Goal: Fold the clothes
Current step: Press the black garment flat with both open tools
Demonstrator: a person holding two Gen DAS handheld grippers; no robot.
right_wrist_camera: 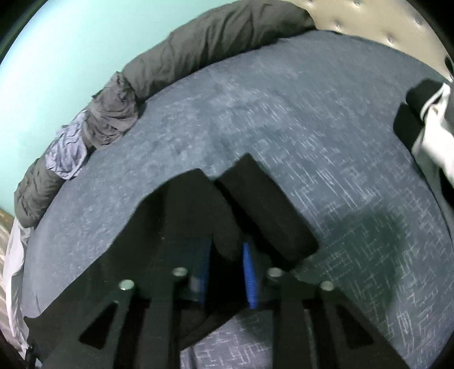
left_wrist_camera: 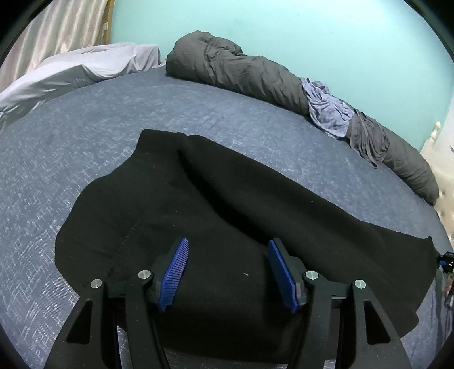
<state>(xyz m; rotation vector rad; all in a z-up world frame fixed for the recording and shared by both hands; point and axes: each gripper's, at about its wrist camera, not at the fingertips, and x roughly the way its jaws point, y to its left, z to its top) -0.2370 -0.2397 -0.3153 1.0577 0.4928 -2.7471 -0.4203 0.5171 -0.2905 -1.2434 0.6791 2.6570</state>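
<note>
A black garment (left_wrist_camera: 215, 204) lies spread on the blue bedsheet (left_wrist_camera: 71, 147). My left gripper (left_wrist_camera: 228, 255) is open just above its near part, its blue pads apart, holding nothing. In the right wrist view my right gripper (right_wrist_camera: 227, 255) is shut on a bunched fold of the same black garment (right_wrist_camera: 181, 215), lifted a little off the sheet. A black sleeve (right_wrist_camera: 269, 210) sticks out ahead of the right fingers. The view is blurred.
A rolled grey duvet (left_wrist_camera: 255, 76) with a pale blue cloth (left_wrist_camera: 329, 108) lies along the far edge by the teal wall. A grey pillow (left_wrist_camera: 85, 65) lies at far left. Black and white clothes (right_wrist_camera: 425, 122) lie at the right. A tufted headboard (right_wrist_camera: 383, 22) stands behind.
</note>
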